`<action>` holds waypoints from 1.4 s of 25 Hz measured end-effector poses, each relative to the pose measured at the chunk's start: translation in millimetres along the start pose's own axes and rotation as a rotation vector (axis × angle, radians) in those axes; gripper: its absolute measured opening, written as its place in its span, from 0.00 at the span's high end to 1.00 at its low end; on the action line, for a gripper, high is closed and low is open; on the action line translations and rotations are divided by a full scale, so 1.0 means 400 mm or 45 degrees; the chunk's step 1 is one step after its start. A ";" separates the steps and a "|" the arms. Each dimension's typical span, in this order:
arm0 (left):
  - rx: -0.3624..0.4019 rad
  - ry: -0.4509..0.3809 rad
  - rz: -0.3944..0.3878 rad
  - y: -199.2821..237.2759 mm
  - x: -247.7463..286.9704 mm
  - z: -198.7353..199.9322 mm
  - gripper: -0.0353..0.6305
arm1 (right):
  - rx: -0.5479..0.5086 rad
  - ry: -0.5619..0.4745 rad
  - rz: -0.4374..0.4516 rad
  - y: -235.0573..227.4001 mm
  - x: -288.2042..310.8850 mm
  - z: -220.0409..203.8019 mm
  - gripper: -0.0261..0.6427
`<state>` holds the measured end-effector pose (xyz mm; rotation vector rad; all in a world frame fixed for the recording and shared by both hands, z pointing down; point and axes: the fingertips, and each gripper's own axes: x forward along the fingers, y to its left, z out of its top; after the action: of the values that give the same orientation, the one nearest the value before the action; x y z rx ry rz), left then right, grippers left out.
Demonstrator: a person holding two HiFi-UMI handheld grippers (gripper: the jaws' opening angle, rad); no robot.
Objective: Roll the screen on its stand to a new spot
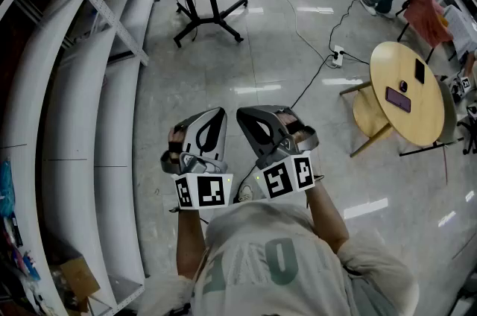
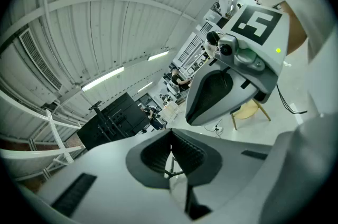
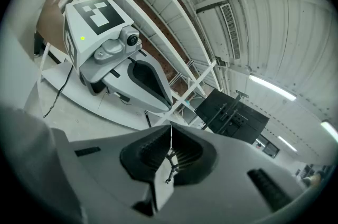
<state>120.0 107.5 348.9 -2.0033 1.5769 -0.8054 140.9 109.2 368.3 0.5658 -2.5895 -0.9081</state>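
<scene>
Nothing is gripped yet, so the step in hand looks like the approach. The left gripper (image 1: 211,130) and right gripper (image 1: 257,127) sit side by side at the person's chest, well short of the stand (image 1: 212,3). Each has its jaws pressed together on nothing. The screen (image 2: 113,121) rides on top of that stand and shows in both gripper views as a black panel seen from behind.

To do this well, I would walk up to the stand, spread both pairs of jaws, and take the uprights low enough that a push will not tip the top-heavy panel. Then push slowly, steering clear of the lead on the floor.

Left of the stand, white racks (image 1: 67,121) curve in long smooth bands, crossed by a perforated metal strut. The stand is black metal, with slim uprights on splayed legs; its wheels are too small to make out. The floor (image 1: 246,68) around it is hard, pale grey and glossy, mirroring the ceiling lights, and should roll easily.

Right of the stand, a thin black cable (image 1: 313,80) snakes to a white power strip (image 1: 337,54), where a wheel could snag. Further right stands a round surface (image 1: 417,117) of pale wood on angled legs, carrying two small flat items, one dark and one purple.
</scene>
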 end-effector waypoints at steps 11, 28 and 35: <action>-0.063 -0.012 0.021 0.035 -0.008 -0.028 0.92 | 0.037 0.006 0.017 0.009 0.032 -0.002 0.93; -0.154 -0.075 0.062 0.163 -0.014 -0.165 0.92 | 0.163 -0.037 -0.026 0.010 0.202 0.056 0.93; -0.155 -0.070 0.060 0.255 0.136 -0.245 0.92 | 0.192 -0.034 -0.061 -0.093 0.357 -0.011 0.93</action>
<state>-10.1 30.8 359.6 -2.0459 1.6715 -0.6450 28.8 13.0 373.4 0.6632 -2.6951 -0.7439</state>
